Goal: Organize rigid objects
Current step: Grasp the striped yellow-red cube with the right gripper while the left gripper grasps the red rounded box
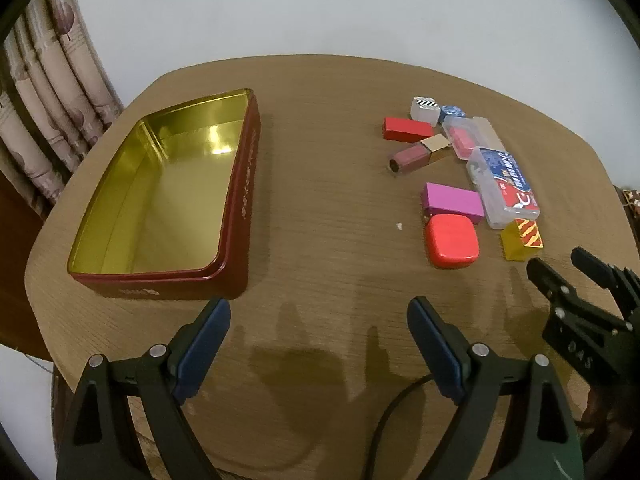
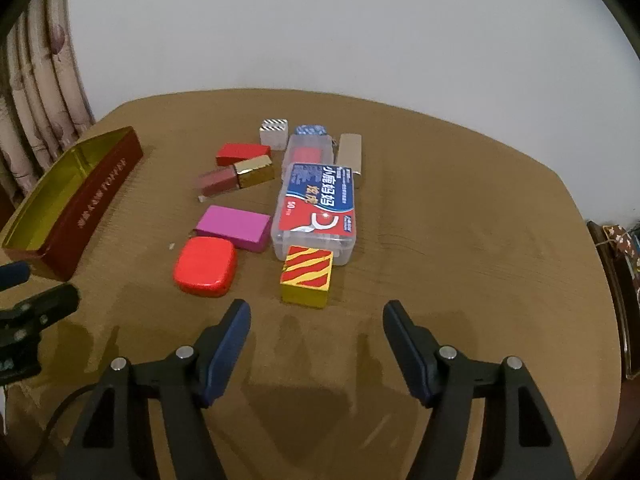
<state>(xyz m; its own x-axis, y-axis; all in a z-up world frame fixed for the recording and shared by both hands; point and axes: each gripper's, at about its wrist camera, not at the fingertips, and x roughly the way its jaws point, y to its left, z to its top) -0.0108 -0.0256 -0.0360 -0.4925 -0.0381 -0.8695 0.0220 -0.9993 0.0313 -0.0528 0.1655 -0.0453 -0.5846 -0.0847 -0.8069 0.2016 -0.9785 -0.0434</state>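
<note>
An open red tin with a gold inside (image 1: pixel 160 200) stands on the left of the wooden table; it also shows in the right wrist view (image 2: pixel 72 200). Right of it lie several small items: a red rounded case (image 2: pixel 205 266), a magenta box (image 2: pixel 234 227), a gold box with red stripes (image 2: pixel 307 280), a clear floss box (image 2: pixel 316 208), a lip gloss tube (image 2: pixel 240 176) and a red box (image 2: pixel 242 153). My left gripper (image 1: pixel 318 320) is open and empty near the tin's front corner. My right gripper (image 2: pixel 316 320) is open and empty just in front of the striped box.
A white box with black stripes (image 2: pixel 274 132), a blue item (image 2: pixel 310 130), a clear case with something red in it (image 2: pixel 308 152) and a silver box (image 2: pixel 350 156) lie at the back. Curtains (image 1: pixel 48 92) hang at the left. A cable (image 1: pixel 384 420) runs near the table's front edge.
</note>
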